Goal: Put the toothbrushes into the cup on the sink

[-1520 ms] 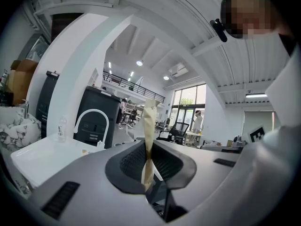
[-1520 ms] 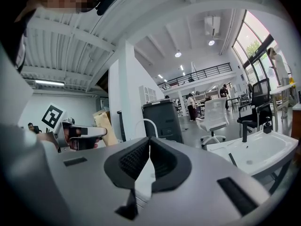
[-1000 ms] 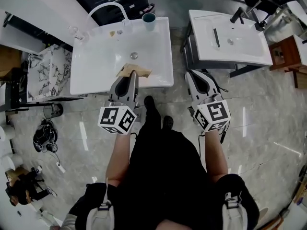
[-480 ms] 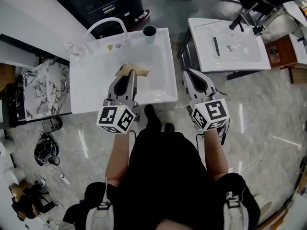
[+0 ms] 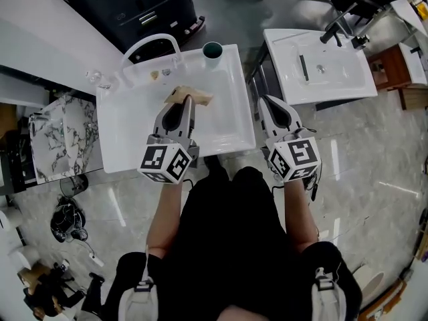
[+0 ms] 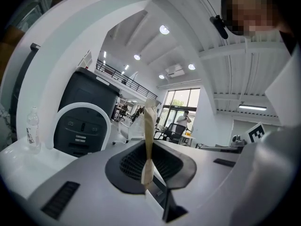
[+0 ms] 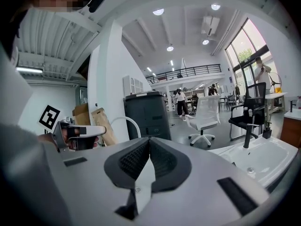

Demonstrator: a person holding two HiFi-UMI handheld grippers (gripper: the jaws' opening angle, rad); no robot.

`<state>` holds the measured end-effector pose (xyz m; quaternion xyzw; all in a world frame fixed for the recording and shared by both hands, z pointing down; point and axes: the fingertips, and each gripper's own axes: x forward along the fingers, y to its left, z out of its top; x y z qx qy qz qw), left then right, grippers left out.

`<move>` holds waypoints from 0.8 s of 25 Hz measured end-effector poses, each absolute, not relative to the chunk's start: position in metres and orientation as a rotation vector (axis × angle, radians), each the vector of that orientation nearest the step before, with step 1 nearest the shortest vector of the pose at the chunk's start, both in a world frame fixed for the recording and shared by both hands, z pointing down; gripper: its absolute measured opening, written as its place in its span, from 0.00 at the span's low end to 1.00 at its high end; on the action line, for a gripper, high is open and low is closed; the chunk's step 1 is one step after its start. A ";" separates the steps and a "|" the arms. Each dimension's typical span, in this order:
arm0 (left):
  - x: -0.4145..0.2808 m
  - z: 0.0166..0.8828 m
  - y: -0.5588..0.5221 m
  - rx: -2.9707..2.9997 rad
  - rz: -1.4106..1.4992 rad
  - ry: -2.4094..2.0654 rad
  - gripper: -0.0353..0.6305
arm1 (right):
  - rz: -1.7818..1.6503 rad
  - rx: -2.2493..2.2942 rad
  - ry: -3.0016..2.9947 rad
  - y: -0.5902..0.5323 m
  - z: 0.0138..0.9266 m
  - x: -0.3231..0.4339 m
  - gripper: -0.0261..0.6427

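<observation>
My left gripper (image 5: 188, 100) is shut on a flat tan paper packet (image 5: 189, 96), held over the basin of the white sink (image 5: 127, 122). In the left gripper view the packet (image 6: 149, 126) stands edge-on between the pads and sticks out past them. A dark teal cup (image 5: 212, 49) stands on the sink's back rim, beyond the packet and slightly right. My right gripper (image 5: 267, 101) is shut with nothing in it, just off the sink's right edge. In the right gripper view its pads (image 7: 162, 161) meet, and the packet (image 7: 104, 124) shows at the left.
A white arched faucet (image 5: 150, 42) rises at the sink's back, with small bits (image 5: 154, 74) and a clear bottle (image 5: 93, 79) near it. A second white sink (image 5: 334, 79) with a black faucet (image 5: 334, 25) stands to the right. A black machine (image 5: 134, 5) is behind.
Both grippers have moved forward toward the sink. The left one, with the packet, now reaches further over the basin, closer to the cup. The right one has come level with the sink's right edge.
</observation>
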<state>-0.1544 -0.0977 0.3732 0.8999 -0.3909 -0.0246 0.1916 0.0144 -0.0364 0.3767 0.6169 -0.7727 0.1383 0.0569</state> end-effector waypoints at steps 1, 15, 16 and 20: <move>-0.154 0.374 -0.099 2.528 -0.067 -1.087 0.12 | 0.423 1.868 -2.342 -0.038 0.378 0.011 0.09; -0.155 0.384 -0.123 2.461 -0.070 -1.134 0.12 | 0.466 1.762 -2.359 -0.069 0.390 0.005 0.09; -0.153 0.384 -0.124 2.457 -0.071 -1.149 0.12 | 0.464 1.745 -2.373 -0.072 0.390 0.006 0.09; -0.145 0.384 -0.126 2.431 -0.072 -1.213 0.12 | 0.471 1.672 -2.424 -0.084 0.392 0.013 0.09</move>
